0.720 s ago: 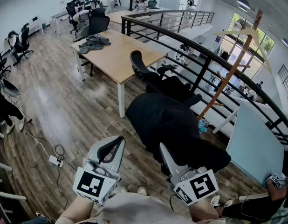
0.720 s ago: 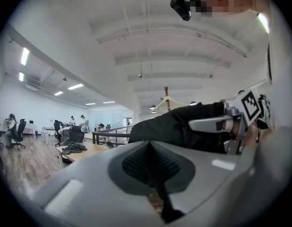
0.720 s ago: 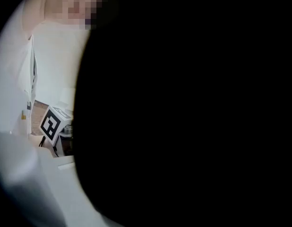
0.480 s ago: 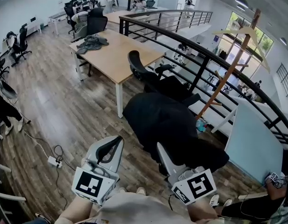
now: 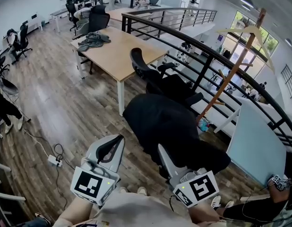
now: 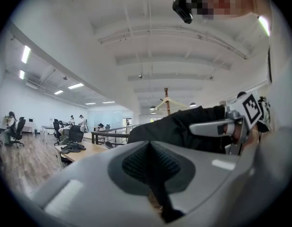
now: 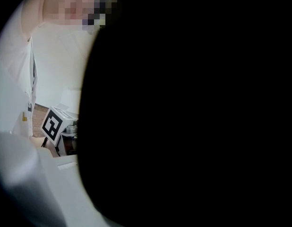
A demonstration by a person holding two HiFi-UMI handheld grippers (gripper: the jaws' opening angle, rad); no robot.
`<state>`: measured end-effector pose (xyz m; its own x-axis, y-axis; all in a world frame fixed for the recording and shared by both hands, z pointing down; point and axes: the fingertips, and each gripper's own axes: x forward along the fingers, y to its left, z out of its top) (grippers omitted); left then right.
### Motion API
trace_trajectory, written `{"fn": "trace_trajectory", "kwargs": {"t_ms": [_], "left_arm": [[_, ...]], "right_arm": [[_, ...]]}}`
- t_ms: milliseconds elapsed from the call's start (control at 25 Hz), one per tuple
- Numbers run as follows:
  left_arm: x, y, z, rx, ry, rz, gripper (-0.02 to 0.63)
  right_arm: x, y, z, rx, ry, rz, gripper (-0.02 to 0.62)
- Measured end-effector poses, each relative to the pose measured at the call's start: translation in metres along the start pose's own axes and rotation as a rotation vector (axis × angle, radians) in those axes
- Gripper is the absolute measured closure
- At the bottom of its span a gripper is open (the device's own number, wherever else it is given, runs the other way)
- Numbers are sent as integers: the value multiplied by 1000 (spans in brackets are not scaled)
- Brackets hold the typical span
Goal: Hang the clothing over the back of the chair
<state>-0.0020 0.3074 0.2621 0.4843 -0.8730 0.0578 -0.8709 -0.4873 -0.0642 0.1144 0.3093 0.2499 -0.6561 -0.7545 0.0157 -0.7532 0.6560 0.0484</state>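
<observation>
A black garment (image 5: 167, 124) hangs in a bulky bunch in front of me in the head view. My right gripper (image 5: 161, 151) is shut on its near edge, with the jaw tips buried in the cloth. In the right gripper view the black garment (image 7: 193, 108) covers almost everything and hides the jaws. My left gripper (image 5: 116, 143) hovers to the left of the garment, apart from it, jaws shut and holding nothing. The left gripper (image 6: 150, 150) view shows its dark pads meeting. A black office chair (image 5: 148, 72) stands beyond the garment at the table's corner.
A wooden table (image 5: 122, 56) carries a grey pile of clothes (image 5: 93, 39). A black railing (image 5: 207, 56) curves along the right, with a wooden coat stand (image 5: 233, 67) beside it. A pale blue board (image 5: 257, 143) leans at the right. A power strip (image 5: 55, 161) lies on the floor.
Both grippers and the black garment have drifted slightly left in the head view. The grip on the garment is unchanged.
</observation>
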Motion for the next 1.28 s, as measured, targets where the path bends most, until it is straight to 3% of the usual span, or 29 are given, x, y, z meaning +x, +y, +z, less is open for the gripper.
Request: {"fn": "trace_trajectory", "kwargs": {"t_ms": [120, 320, 680, 1280], "left_arm": [[2, -4, -1, -3, 6, -9, 603], [1, -10, -7, -84, -1, -41, 603], [12, -30, -11, -28, 1, -16, 603], [35, -80, -18, -5, 23, 18, 604]], "right_arm": [[-1, -1, -1, 6, 3, 6, 471], [-7, -2, -10, -3, 15, -3, 471], [-22, -20, -19, 17, 17, -6, 471], [-54, -59, -29, 21, -17, 20, 471]]}}
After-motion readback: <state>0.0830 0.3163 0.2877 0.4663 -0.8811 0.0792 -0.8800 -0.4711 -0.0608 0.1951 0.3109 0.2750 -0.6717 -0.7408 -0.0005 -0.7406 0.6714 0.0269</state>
